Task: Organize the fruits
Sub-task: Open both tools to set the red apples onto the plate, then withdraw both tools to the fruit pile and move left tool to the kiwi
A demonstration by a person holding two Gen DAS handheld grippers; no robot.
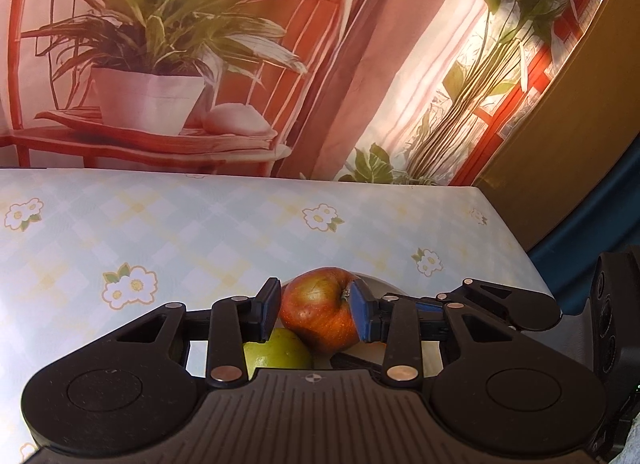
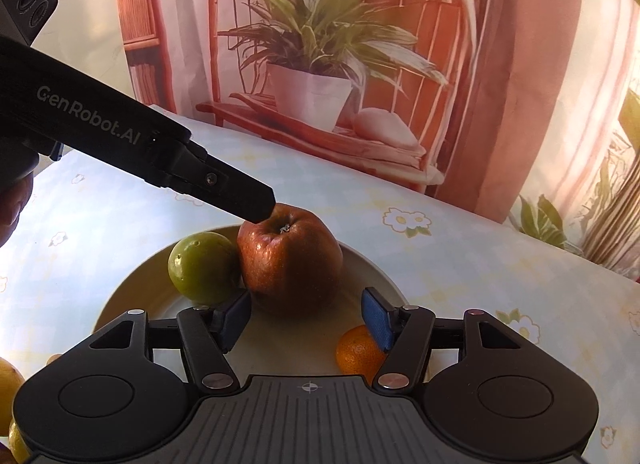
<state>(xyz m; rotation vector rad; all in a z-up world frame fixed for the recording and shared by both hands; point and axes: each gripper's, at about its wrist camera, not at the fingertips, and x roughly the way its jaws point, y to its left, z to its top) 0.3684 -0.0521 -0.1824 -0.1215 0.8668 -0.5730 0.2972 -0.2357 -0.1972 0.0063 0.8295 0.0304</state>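
Note:
A red apple [image 2: 290,264] stands on a pale plate [image 2: 372,268] beside a green round fruit [image 2: 202,268]; a small orange [image 2: 358,352] lies at the plate's near right. My left gripper [image 1: 316,310] has its blue pads against both sides of the red apple [image 1: 320,310], with the green fruit [image 1: 278,350] just below it. In the right wrist view the left gripper [image 2: 264,211] reaches in from the left and touches the apple's top. My right gripper [image 2: 306,318] is open and empty, just in front of the apple.
The table has a pale checked cloth with flowers [image 1: 200,232]. A printed backdrop of a potted plant [image 2: 320,75] hangs behind it. Yellow fruits [image 2: 10,388] lie at the left edge of the right wrist view. The table's right edge [image 1: 516,240] is close.

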